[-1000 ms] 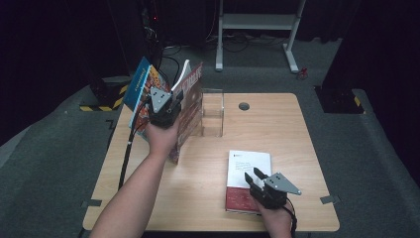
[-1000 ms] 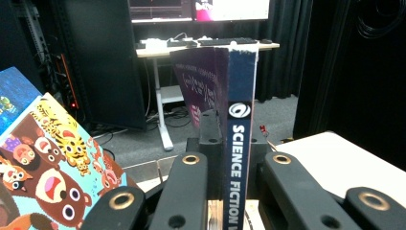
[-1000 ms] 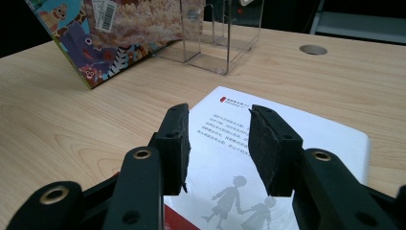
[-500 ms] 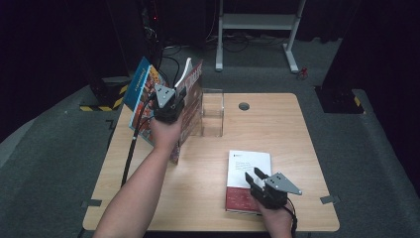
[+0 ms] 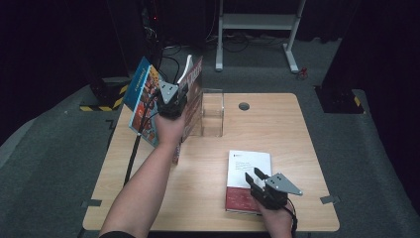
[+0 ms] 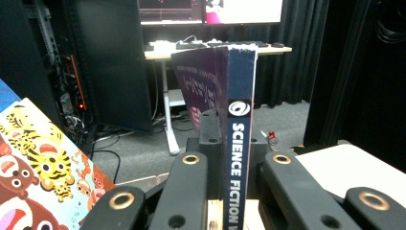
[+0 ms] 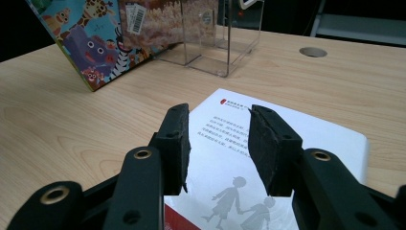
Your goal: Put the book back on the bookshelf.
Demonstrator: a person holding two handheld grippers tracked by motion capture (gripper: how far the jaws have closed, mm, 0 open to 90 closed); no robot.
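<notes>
From above, the left gripper (image 5: 171, 96) clamped an upright science fiction book (image 5: 194, 94) beside the clear stand (image 5: 212, 113). Its own view showed both jaws pinching the spine (image 6: 238, 143). The right gripper (image 7: 218, 148) hung half-open, empty, over the white book (image 7: 297, 139).

**Wooden table and what is sitting on it**

A light wooden table (image 5: 297, 134) is carrying everything here, with a round cable hole (image 5: 243, 106) showing near its far edge. A white-and-red book (image 5: 247, 178) is lying flat toward the near right side. A clear acrylic holder (image 5: 212, 114) is standing near the far middle. Just left of it, a colourful animal picture book (image 7: 91, 43) is leaning tilted, its lower edge resting on the tabletop beside the holder. The table itself is standing on grey floor (image 5: 376, 163).
</notes>
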